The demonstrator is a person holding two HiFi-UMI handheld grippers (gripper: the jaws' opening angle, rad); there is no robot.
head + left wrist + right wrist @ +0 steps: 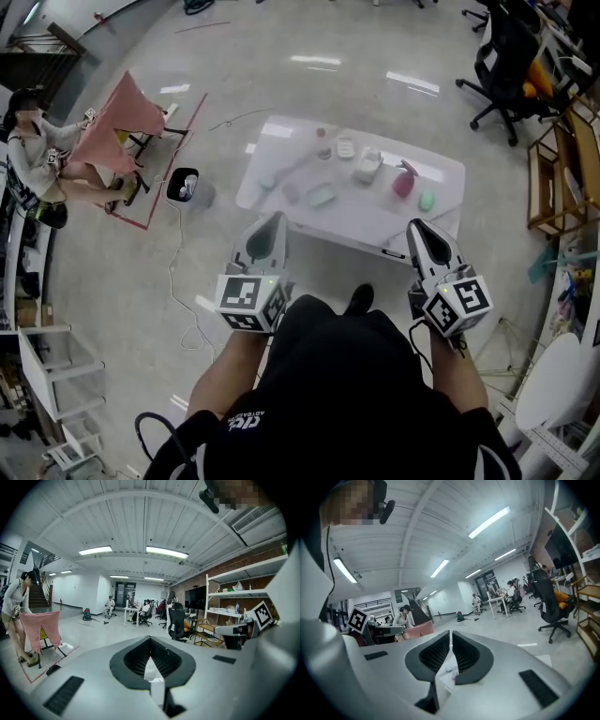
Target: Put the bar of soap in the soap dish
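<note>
The black shirt (347,375) fills the foreground. Ahead, the desk (356,220) carries the bar of soap (427,201), seemingly the green oval near its right end, untouched. The left hand-held gripper (275,220) and right hand-held gripper (417,227) are closed and empty. Risk: among look-alike pastel pieces, the wrong one gets grabbed. The shirt's white print is unreadable.

The pastel things (321,195) on the far counter (356,223) are too small to tell soap from dish. Through the jaws of the left tool (150,639) and of the right tool (450,634) only a white sliver shows, too little to name. The person's dark torso (347,394) hides the near floor. The office chair (506,56), far right, is cut off by the top edge.
</note>
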